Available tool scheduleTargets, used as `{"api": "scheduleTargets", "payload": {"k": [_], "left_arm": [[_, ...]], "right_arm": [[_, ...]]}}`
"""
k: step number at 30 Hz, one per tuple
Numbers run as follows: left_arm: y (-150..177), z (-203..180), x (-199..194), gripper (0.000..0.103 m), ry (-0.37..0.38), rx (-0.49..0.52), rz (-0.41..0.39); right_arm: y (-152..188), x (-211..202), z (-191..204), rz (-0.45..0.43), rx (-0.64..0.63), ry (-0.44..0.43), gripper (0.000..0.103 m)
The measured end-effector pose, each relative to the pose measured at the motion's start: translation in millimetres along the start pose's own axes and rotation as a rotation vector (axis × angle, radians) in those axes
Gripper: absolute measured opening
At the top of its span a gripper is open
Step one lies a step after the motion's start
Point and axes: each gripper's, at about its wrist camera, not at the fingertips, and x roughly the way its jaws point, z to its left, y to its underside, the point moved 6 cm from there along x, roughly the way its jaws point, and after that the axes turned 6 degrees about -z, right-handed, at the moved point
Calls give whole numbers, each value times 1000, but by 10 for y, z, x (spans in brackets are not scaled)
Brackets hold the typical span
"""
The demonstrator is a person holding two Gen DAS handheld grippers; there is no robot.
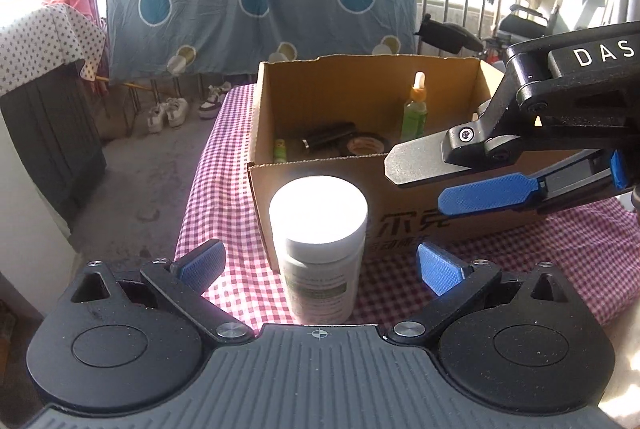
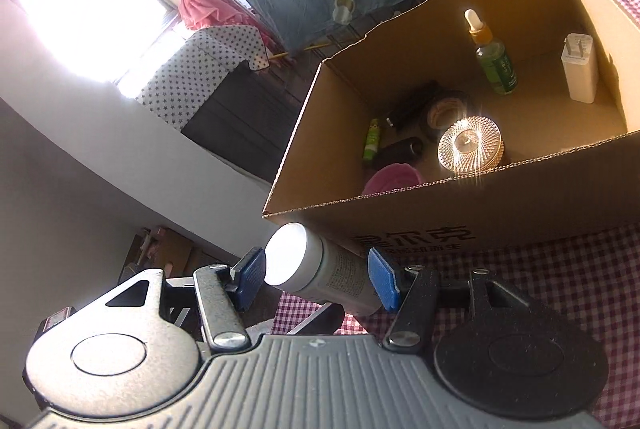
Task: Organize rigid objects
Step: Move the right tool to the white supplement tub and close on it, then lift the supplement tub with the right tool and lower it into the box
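The letters "DAS" stand in white on the black arm of the right gripper; the cardboard box bears dark printed characters on its front wall, cut off in both views; the label on the white-capped bottle is too blurred to read; the bottle stands upright on the red-and-white checked tablecloth, just in front of the box; the left gripper has its blue ribbed pads spread wide, either side of the bottle and apart from it; the right gripper's jaws are partly open, nothing between them; behind hangs a blue sheet with circles and red triangles; inside the box, a green dropper bottle, a white plug adapter, a shiny ribbed round lid, a roll of tape.
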Motion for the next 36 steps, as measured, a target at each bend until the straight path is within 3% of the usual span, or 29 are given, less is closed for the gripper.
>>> {"api": "scheduleTargets", "payload": {"k": [7, 9, 14, 36], "left_arm": [[41, 131, 232, 93, 41, -62, 64], [47, 147, 263, 80, 50, -72, 80], [39, 178, 315, 58, 75, -121, 107], [18, -268, 183, 53, 139, -80, 129]], "right_arm": [[23, 324, 38, 49, -7, 15, 55], [34, 369, 45, 60, -4, 14, 53], [20, 409, 55, 75, -5, 1, 48], [66, -86, -147, 30, 30, 46, 48]]}}
